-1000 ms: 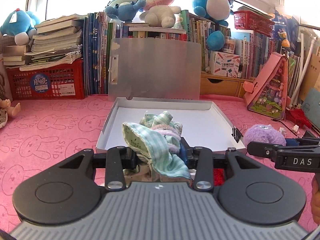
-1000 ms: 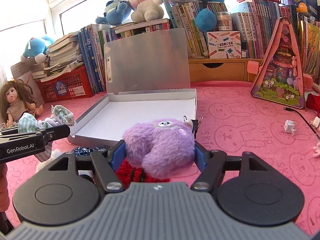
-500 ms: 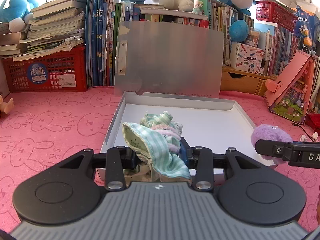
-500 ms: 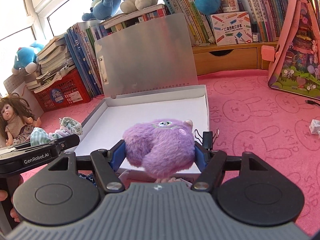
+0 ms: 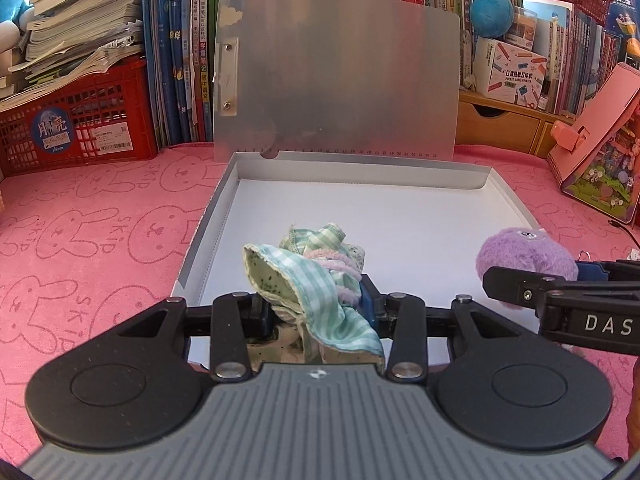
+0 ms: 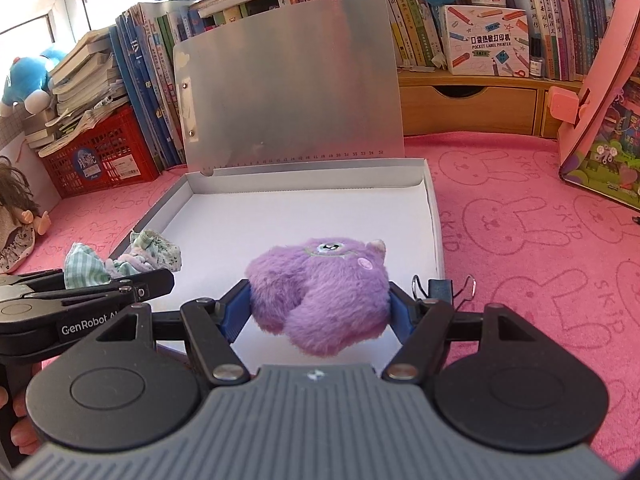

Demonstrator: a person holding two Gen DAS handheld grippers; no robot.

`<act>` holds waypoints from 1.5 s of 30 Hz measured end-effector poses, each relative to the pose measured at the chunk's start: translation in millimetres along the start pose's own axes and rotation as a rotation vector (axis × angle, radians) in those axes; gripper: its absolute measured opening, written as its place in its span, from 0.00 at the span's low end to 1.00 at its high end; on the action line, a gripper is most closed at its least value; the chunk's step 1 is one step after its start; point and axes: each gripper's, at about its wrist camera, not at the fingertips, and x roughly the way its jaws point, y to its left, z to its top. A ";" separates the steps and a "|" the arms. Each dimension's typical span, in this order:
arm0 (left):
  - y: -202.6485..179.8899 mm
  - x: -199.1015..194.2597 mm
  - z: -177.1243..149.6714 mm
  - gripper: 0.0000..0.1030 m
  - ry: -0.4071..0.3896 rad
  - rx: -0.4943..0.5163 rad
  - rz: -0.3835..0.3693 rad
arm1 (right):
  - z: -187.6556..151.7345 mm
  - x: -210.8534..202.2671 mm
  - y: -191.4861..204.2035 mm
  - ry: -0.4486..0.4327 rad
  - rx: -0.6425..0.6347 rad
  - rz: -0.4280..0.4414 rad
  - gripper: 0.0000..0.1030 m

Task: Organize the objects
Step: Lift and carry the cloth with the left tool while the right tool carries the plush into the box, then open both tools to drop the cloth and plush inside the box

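A shallow white box point(image 5: 224, 216) point(image 6: 434, 216) lies open on the pink mat, its silver lid point(image 5: 336, 76) point(image 6: 288, 80) standing upright at the back. My left gripper point(image 5: 316, 304) is shut on a bundle of green-checked doll clothes point(image 5: 308, 276) point(image 6: 120, 258), held over the box's near left part. My right gripper point(image 6: 320, 300) is shut on a purple plush monster point(image 6: 320, 288) point(image 5: 524, 252), held over the box's near right part. The box floor beyond both is bare white.
A black binder clip point(image 6: 442, 290) sits by the box's near right corner. Behind stand rows of books, a red crate point(image 5: 76, 128), a wooden drawer unit point(image 6: 468, 108) and a pink toy house point(image 6: 600, 128). A doll point(image 6: 20, 220) sits at far left.
Both grippers have moved forward and a little down with their loads, from the box's near edge to over its floor. The box and lid look larger and closer.
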 end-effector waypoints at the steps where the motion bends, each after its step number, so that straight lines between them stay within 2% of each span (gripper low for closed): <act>1: -1.0 2.2 -0.6 0.44 0.007 0.004 0.002 | -0.3 0.7 0.4 0.000 -0.003 -0.001 0.69; 7: -3.3 12.2 -6.0 0.44 0.043 0.012 0.010 | -4.1 6.4 1.0 0.017 -0.009 -0.007 0.70; 28: -4.3 20.3 -11.2 0.45 0.064 0.017 0.017 | -14.3 16.6 3.8 0.049 -0.046 -0.034 0.70; 34: -4.7 23.2 -12.8 0.50 0.079 0.011 0.020 | -15.6 16.5 4.6 0.045 -0.055 -0.038 0.72; 36: -5.6 23.4 -13.1 0.51 0.080 0.015 0.021 | -15.7 16.2 4.3 0.043 -0.055 -0.037 0.75; 39: -5.8 22.7 -13.6 0.58 0.080 0.012 0.020 | -15.7 15.1 3.5 0.042 -0.049 -0.024 0.78; 43: -6.2 13.9 -13.1 0.72 0.048 0.014 0.015 | -15.4 11.7 3.5 0.033 -0.046 -0.017 0.80; 45: -7.1 8.5 -12.3 0.73 0.033 0.027 0.018 | -14.9 8.4 4.3 0.022 -0.051 -0.020 0.81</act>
